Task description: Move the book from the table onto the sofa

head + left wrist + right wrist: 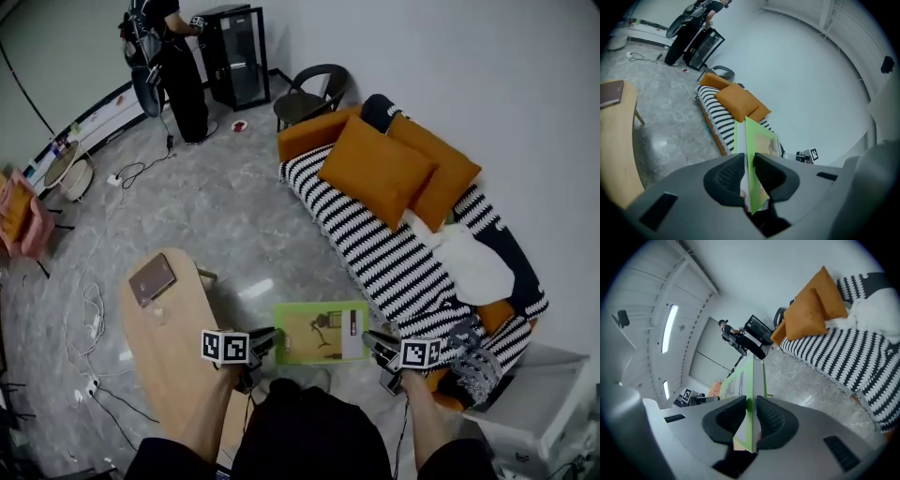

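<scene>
1. The left hand-held gripper [266, 340] is clenched on the left edge of the green book [321, 332].
2. The right hand-held gripper [376, 343] grasps the book's right edge.
3. The book hangs flat in the air between the wooden worktop [173, 356] and the striped sofa [394, 258], touching neither.
4. A brown notebook [152, 278] lies on the worktop.

Perhaps a staged living-room studio: sofa [375, 253], floor cables [94, 319].
</scene>
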